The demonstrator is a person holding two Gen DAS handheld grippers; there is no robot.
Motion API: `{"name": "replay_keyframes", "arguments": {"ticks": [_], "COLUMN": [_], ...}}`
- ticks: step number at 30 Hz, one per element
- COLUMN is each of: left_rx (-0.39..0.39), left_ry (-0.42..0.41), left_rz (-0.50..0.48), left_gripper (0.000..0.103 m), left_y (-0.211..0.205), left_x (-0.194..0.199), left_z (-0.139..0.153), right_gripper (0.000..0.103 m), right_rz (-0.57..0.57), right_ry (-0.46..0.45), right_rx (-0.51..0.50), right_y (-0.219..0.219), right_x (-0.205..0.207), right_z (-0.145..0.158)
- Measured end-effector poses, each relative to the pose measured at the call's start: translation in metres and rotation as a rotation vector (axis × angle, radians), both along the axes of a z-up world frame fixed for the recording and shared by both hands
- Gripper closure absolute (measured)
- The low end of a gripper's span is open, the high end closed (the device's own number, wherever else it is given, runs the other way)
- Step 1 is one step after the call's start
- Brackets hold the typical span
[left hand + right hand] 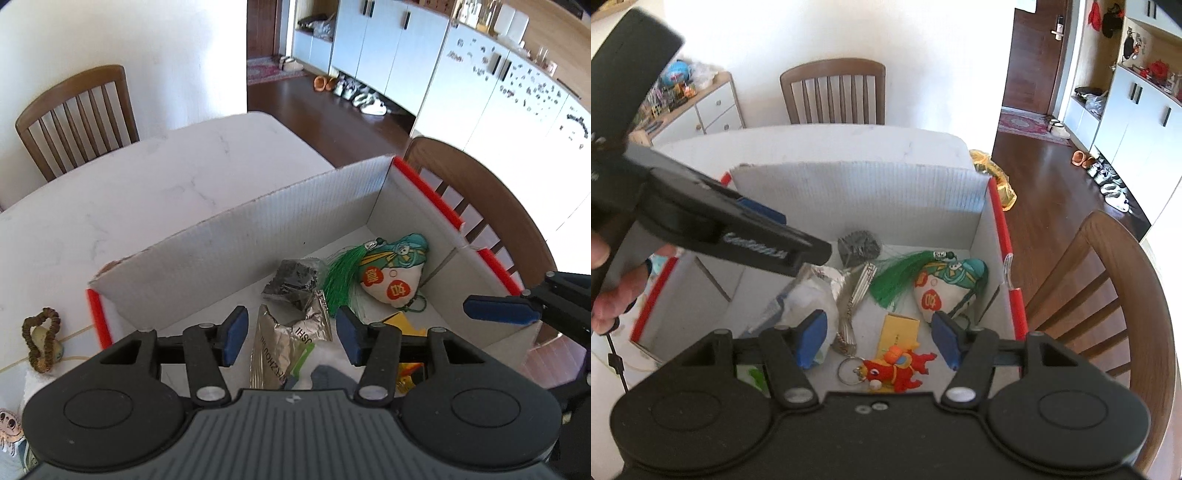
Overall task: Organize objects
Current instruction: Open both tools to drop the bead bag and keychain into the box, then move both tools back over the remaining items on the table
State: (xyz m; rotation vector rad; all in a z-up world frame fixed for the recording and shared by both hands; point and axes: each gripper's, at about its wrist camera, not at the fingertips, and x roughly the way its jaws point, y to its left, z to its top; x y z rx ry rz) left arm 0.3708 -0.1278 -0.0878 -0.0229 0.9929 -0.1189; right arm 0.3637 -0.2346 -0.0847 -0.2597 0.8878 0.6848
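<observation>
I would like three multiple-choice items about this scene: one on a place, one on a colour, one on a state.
1. Where is the red dragon keychain?
A. inside the cardboard box
B. on a chair
C. on the floor

2. What colour is the tassel?
A. blue
B. green
C. yellow

3. How is the right gripper?
A. shut on a pouch
B. shut on nothing
C. open

Answers: 1 A, it lies on the box bottom; 2 B, its threads are plainly green; 3 C, its blue fingers stand apart, holding nothing.

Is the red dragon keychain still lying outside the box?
No, the red dragon keychain lies on the floor of the box, beside a yellow card.
</observation>
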Motion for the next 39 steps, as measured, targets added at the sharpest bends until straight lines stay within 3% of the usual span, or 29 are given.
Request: {"name": "replay_keyframes", "arguments": {"ticks": [14,26,39], "left_rx": [-0.065,-0.042,-0.033], "left_ry": [-0.144,-0.266,-0.3], "left_rz": [-0.015,-0.02,0.023], "left_gripper": [0.051,0.037,0.02], "left_y": [0.031,0.068,0.133], "left_x": [-0.06,-0.112,-0.16], "left_z": [0.055,0.086,0.089], "right_gripper": [0.041,0.032,0.017], "right_rz": [-0.03,-0.075,-0.104], "right_ry": [-0.039,-0.059,-0.079], "right_rx": [0.078,0.154,0.197], "right_y": [-0.002,0.024,0.066], "right_x": [-0.03,-0.064,-0.106], "right_z": [0.041,0.06,0.07]}}
